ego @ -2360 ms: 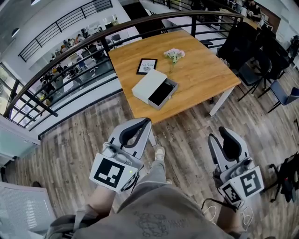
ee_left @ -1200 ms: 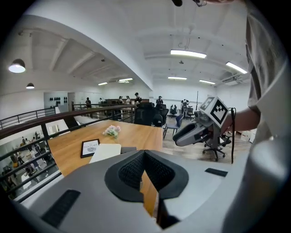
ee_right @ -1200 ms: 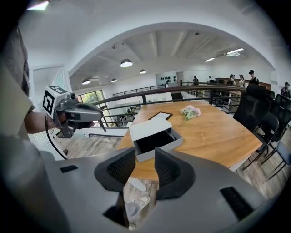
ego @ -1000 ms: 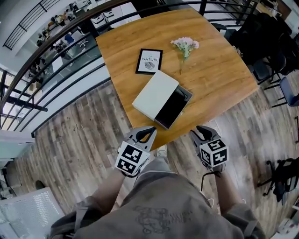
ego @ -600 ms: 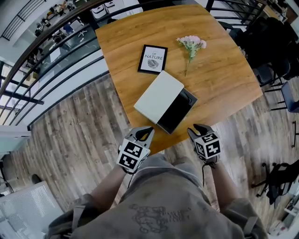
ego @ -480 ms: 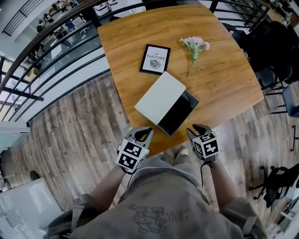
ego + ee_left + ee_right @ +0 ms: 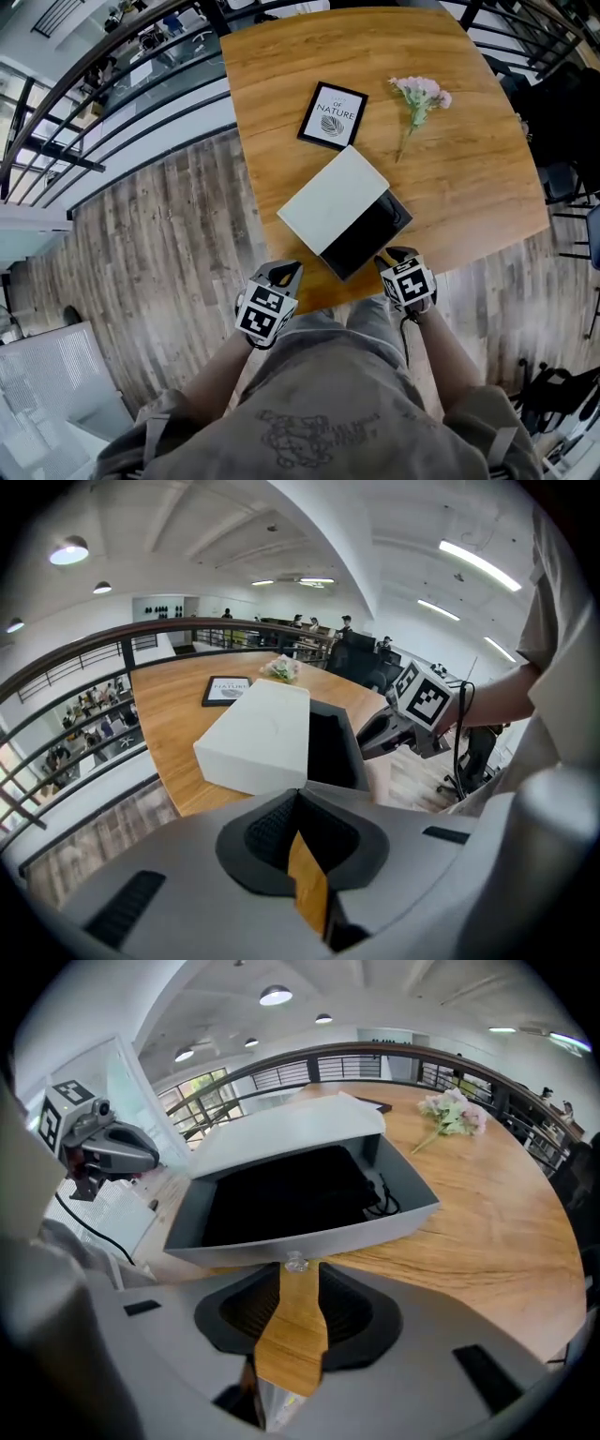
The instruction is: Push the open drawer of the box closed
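Note:
A white box (image 7: 333, 199) lies slantwise on the wooden table (image 7: 469, 187), its dark drawer (image 7: 367, 234) pulled out toward me. In the right gripper view the drawer's grey front (image 7: 309, 1234) fills the middle, and its small clear knob (image 7: 296, 1262) sits right at the tips of my right gripper (image 7: 298, 1271). Those jaws stand a little apart and grip nothing. In the head view the right gripper (image 7: 392, 255) is at the drawer's near corner. My left gripper (image 7: 286, 270) hangs off the table's edge, left of the box (image 7: 258, 733), shut and empty.
A framed print (image 7: 333, 114) and a sprig of pink flowers (image 7: 419, 94) lie farther back on the table. A black railing (image 7: 141, 70) runs behind and to the left, over a drop. Dark chairs (image 7: 572, 122) stand to the right.
The view has closed in on the table. Both grippers have moved up to its near edge, and the right one has come to the drawer's front.

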`<state>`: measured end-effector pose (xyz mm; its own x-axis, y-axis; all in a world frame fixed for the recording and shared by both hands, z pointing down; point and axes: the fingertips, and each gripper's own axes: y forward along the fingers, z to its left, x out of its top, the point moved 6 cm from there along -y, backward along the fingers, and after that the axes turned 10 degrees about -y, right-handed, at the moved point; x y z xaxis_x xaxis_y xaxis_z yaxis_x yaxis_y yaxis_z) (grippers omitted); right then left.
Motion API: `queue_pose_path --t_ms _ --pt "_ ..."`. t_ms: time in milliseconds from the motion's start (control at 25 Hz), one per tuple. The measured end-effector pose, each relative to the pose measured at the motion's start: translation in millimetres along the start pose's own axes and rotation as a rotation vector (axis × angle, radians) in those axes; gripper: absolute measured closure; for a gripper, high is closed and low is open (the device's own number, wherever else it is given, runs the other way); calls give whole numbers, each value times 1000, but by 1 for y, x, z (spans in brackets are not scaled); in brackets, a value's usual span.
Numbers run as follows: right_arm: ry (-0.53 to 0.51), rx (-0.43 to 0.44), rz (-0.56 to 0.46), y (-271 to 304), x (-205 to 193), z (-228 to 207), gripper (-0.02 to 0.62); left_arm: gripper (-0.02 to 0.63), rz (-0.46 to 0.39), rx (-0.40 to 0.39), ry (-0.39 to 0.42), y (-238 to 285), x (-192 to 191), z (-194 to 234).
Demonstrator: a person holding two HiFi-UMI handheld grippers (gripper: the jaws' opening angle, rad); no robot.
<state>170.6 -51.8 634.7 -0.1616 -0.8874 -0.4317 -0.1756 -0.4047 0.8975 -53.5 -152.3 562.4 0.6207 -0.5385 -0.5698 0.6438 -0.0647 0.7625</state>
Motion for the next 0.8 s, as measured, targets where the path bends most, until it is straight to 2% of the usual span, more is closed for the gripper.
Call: queue_pose_path --t_ms 120,360,520,800 --pt "-52 59 22 10 0 -3 453 591 15 39 -88 3 -5 -1" --pt "-151 202 26 20 5 -6 503 591 35 129 -204 11 -10 -1" --pt "-190 304 48 24 4 -11 505 591 4 168 -344 15 -8 -11" --pt "-248 419 92 21 11 -16 508 591 -20 243 -465 16 -10 -33"
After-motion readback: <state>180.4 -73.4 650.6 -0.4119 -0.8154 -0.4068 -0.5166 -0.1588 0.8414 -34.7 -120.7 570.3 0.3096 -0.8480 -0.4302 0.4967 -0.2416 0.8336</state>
